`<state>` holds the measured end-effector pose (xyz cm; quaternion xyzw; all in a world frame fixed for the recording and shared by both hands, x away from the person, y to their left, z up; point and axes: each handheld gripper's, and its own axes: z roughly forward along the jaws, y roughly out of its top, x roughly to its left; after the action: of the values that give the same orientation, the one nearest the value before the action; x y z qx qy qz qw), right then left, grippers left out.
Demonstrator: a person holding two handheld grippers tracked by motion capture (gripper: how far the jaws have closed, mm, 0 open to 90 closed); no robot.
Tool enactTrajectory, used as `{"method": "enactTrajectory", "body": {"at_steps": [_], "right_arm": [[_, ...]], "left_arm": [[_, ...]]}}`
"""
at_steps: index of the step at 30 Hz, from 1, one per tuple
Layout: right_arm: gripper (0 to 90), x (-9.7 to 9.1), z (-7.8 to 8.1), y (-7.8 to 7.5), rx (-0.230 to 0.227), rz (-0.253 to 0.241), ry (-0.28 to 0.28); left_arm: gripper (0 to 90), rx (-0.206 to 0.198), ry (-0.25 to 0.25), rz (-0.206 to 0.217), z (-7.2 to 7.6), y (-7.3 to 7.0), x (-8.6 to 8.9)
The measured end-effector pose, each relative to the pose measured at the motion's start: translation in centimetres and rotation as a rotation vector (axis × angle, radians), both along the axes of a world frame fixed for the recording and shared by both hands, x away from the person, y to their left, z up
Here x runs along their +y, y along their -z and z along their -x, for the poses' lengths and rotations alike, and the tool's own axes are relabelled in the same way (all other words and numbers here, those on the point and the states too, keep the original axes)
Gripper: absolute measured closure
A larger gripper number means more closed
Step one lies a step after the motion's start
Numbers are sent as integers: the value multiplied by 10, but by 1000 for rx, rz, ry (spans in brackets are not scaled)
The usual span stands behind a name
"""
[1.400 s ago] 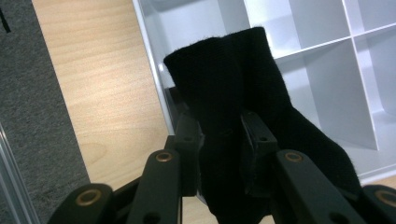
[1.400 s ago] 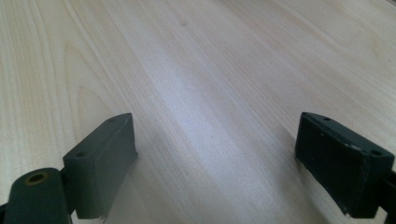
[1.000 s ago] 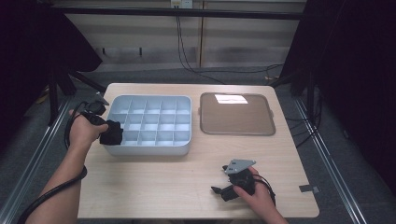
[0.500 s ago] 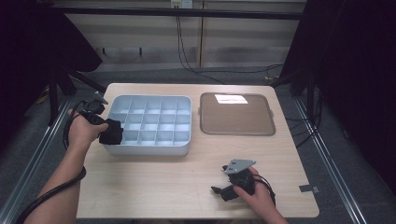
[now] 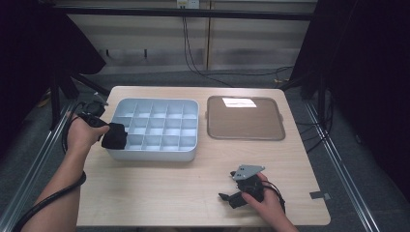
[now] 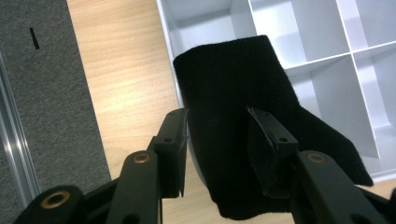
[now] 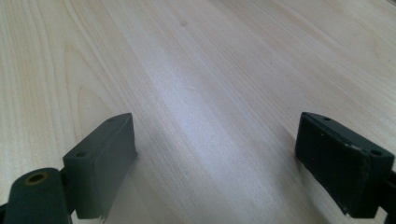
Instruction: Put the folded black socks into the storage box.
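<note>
The left gripper [image 6: 217, 140] stands with its jaws part-spread on either side of a black cloth [image 6: 243, 116]; they have just been opening, and the cloth remains between them. In the left gripper view the left pad [image 6: 175, 149] stands off the fabric with a gap showing, so the grip reads as released — the cloth now drapes over the near-left rim of the compartment tray [image 5: 159, 154]. Its long axis runs away from the jaws, up and right in that view, out over the corner cell. In the high view this gripper [image 5: 104, 133] sits at centre left, touching-close to the cloth [image 5: 115, 137]; it is the nearer hand by far.

The right gripper [image 5: 231, 197] rests at lower right on the wooden table [image 5: 159, 193], well apart — jaws spread wide, holding nothing. A brown tray [image 5: 245, 118] lies beside the compartment tray.
</note>
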<state>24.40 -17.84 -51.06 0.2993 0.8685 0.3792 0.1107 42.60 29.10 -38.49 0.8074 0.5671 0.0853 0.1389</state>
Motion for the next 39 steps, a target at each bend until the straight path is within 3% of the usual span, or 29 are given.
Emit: {"method": "enactTrajectory", "body": {"at_steps": [10, 22, 27, 32, 39], "right_arm": [[117, 0, 0, 0, 0, 0, 0], [117, 0, 0, 0, -1, 1, -1], [117, 0, 0, 0, -2, 0, -2], [117, 0, 0, 0, -1, 0, -2], [117, 0, 0, 0, -2, 1, -2]], "left_arm": [[542, -21, -24, 0, 2, -9, 6], [550, -29, 2, 5, 2, -24, 1], [580, -31, 4, 8, 0, -25, -2], [684, -7, 8, 16, -2, -24, -5], [758, 1, 4, 18, -4, -23, -6]]}}
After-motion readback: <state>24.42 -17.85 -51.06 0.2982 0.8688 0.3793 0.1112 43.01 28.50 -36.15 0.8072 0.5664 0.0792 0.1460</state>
